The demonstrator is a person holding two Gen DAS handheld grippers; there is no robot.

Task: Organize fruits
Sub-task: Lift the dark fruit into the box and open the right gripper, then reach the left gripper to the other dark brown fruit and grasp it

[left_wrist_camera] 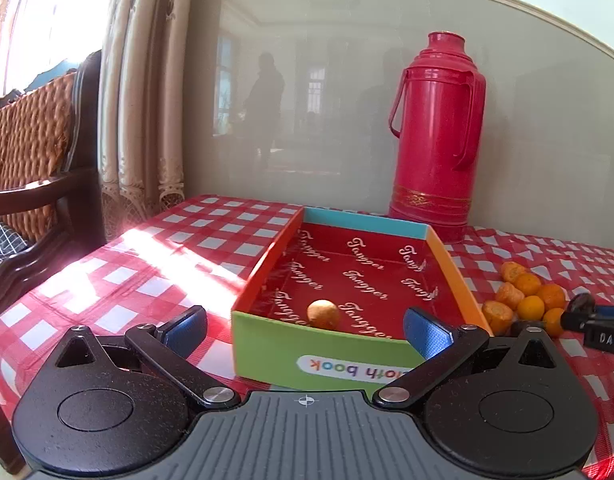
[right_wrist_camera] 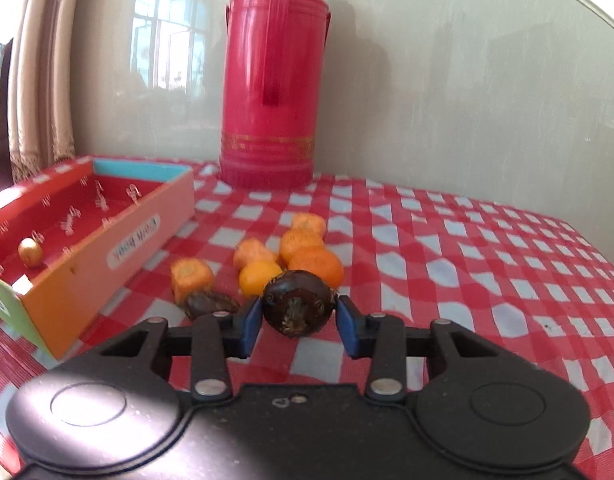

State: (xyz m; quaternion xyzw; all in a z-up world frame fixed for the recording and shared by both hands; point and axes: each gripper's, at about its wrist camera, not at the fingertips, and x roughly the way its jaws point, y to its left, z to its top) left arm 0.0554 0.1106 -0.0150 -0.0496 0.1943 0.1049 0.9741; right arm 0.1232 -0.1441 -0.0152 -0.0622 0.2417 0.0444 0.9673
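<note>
On the red-checked tablecloth (right_wrist_camera: pixel 447 240), I'm clamping my right gripper (right_wrist_camera: pixel 299 318) on a dark round fruit (right_wrist_camera: pixel 298 304) beside the oranges (right_wrist_camera: pixel 303 256); my left gripper (left_wrist_camera: pixel 305 326) is hanging spread at the box (left_wrist_camera: pixel 267 344).

Your right gripper (right_wrist_camera: pixel 299 322), at the lower centre of its frame, is clamping a dark round fruit (right_wrist_camera: pixel 297 306) between its blue pads. Your left gripper (left_wrist_camera: pixel 305 326) is holding its jaws wide, gripping nothing.

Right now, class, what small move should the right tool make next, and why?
Probably lift the dark fruit and carry it left to the box: the right tool has it between its pads, and the box holds just one fruit.
</note>
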